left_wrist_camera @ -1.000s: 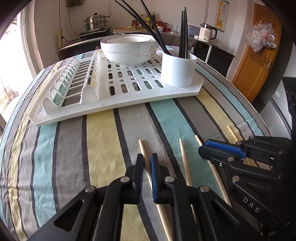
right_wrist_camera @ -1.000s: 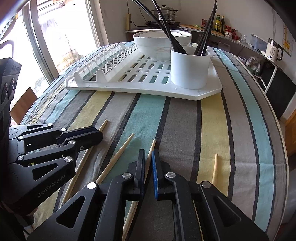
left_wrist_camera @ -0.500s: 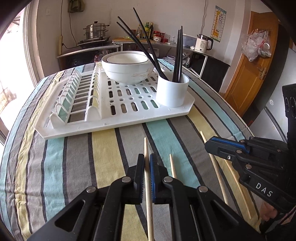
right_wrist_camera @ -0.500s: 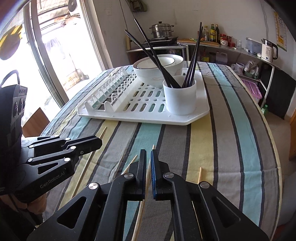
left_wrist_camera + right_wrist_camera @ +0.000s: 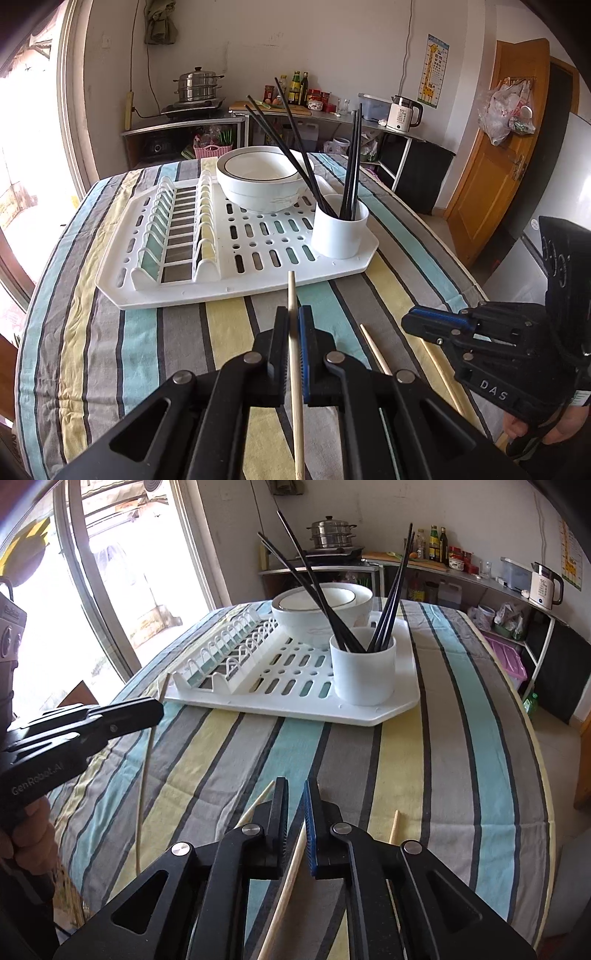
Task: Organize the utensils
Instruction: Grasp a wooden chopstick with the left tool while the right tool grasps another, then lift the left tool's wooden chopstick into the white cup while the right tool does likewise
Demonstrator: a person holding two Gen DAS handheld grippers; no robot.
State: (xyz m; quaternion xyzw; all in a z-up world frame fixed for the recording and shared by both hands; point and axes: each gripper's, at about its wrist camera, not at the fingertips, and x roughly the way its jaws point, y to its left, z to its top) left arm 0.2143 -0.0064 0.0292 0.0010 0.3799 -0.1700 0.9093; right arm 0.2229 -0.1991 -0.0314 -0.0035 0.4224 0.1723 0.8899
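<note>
My left gripper (image 5: 292,325) is shut on a wooden chopstick (image 5: 294,354) and holds it above the striped tablecloth; its tip points at the white drying rack (image 5: 236,284). In the right wrist view the same chopstick (image 5: 146,760) hangs from the left gripper (image 5: 157,709). My right gripper (image 5: 295,812) is slightly open around another wooden chopstick (image 5: 291,871) on the cloth. A white cup (image 5: 340,230) on the rack holds several black chopsticks (image 5: 351,162). More wooden chopsticks (image 5: 375,349) lie on the cloth.
A stack of white bowls (image 5: 264,184) sits on the rack behind the cup. The rack's plate slots (image 5: 177,225) are at its left. The table edge (image 5: 543,775) curves down at the right. A kitchen counter with a kettle (image 5: 402,114) stands behind.
Both grippers have risen and drawn back from the rack. The left one lifted its chopstick off the cloth. The right gripper's jaws have parted slightly around its chopstick.
</note>
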